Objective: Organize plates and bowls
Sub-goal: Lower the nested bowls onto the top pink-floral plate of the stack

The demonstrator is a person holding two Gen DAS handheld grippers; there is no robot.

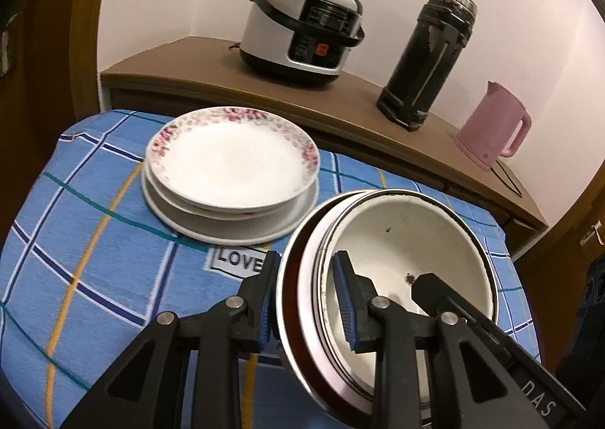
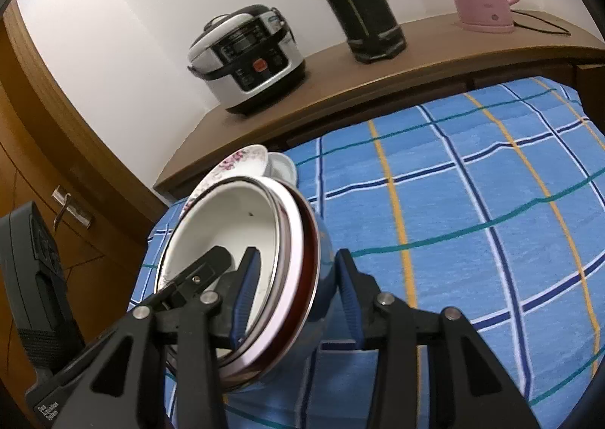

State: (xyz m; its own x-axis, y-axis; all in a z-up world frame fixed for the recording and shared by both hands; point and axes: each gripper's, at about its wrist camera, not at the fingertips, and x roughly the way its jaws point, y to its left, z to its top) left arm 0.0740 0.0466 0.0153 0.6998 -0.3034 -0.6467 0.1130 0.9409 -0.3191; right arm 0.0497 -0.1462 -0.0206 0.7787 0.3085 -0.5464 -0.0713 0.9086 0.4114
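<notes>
A nested stack of bowls [image 1: 412, 240], white inside with a pale middle rim and a dark red outer rim, is held between both grippers over the blue checked tablecloth [image 1: 94, 202]. My left gripper [image 1: 308, 300] is shut on the stack's left rims, one blue pad inside and one outside. My right gripper [image 2: 298, 293] is shut on the opposite rims of the stack of bowls [image 2: 227, 225]; one of its fingers [image 1: 435, 289] shows inside the bowl. A pile of white plates [image 1: 230, 168], topped by a flower-rimmed one, lies on the cloth just behind and left of the bowls.
Behind the table runs a wooden sideboard [image 1: 211, 62] carrying a silver rice cooker [image 1: 302, 28], a black thermos [image 1: 427, 54] and a pink kettle [image 1: 491, 126]. The tablecloth [image 2: 472, 202] stretches out right of the bowls. A wooden cabinet door with a metal handle [image 2: 70, 206] stands at left.
</notes>
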